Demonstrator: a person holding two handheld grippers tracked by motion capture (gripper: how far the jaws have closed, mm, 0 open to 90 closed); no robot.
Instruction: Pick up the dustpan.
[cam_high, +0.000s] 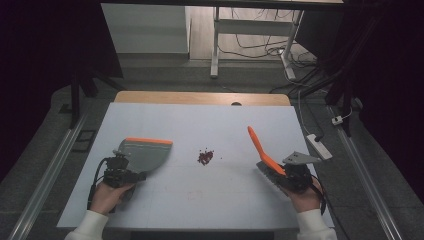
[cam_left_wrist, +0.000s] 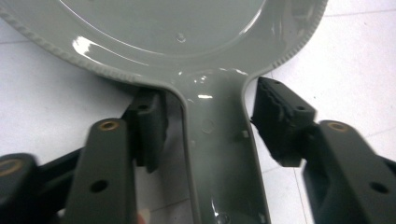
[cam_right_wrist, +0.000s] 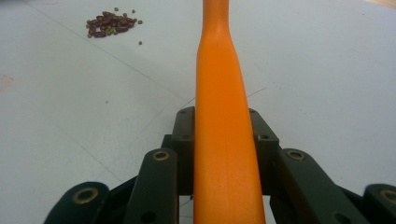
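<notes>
Dustpan (cam_high: 145, 152) sits on the left of the tabletop (cam_high: 200, 200), handle between the left hand-held gripper (cam_left_wrist: 208, 126) jaws, not quite pinched. Right hand-held gripper (cam_right_wrist: 224, 140) clamps the orange brush (cam_high: 262, 155). Bean pile (cam_high: 205, 157) lies between, nothing blocking.

- Dustpan (cam_high: 145, 152) — on the table (cam_high: 200, 200), directly ahead of the left gripper (cam_high: 131, 171); its handle (cam_left_wrist: 219, 154) runs back between that gripper's jaws, one pad on each side.
- Brush (cam_high: 264, 157) — on the table's right part, its handle (cam_right_wrist: 223, 130) lying between the jaws of the right gripper (cam_high: 287, 176) and reaching ahead of it, away from the person.
- Scattered beans (cam_high: 205, 156) — on the table between the two grippers, right of the dustpan, left of the brush; ahead and to the left in the right gripper view (cam_right_wrist: 111, 23).
- Power strip (cam_high: 318, 145) — at the table's right edge, ahead and to the right of the right gripper.
</notes>
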